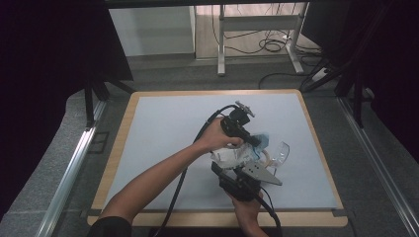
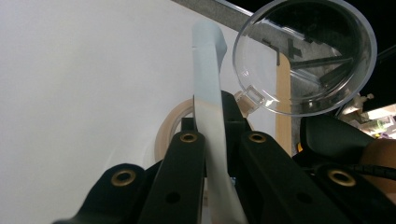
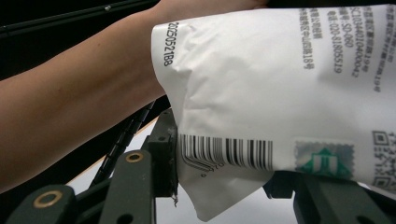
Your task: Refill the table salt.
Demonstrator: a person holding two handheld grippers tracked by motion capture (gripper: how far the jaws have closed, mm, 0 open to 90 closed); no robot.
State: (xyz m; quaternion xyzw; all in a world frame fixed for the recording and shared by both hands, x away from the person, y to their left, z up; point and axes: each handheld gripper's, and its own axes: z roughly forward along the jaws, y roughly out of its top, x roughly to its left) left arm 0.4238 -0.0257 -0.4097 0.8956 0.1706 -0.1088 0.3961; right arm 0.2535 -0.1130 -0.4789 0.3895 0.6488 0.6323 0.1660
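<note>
High view: one white pouch (image 1: 232, 157) sits right of centre on the grey table (image 1: 163, 138), held between two grippers. The left gripper (image 1: 254, 139) comes down on its top edge from above; the right gripper (image 1: 228, 170) meets it from the lower side. One clear plastic cup (image 1: 280, 152) lies tipped just right of the pouch.

Left gripper view: the jaws are clenched on a pale strip of the pouch (image 2: 208, 107) running up the middle of the frame. The cup (image 2: 306, 53) fills the upper right, with one tan ring (image 2: 170, 122) below it.

Right gripper view: the jaws grasp the pouch (image 3: 280, 93) at its barcode edge in the lower centre – the printed "20250521B8" reads at upper left, a QR code at lower right – the other small print is too fine to read
</note>
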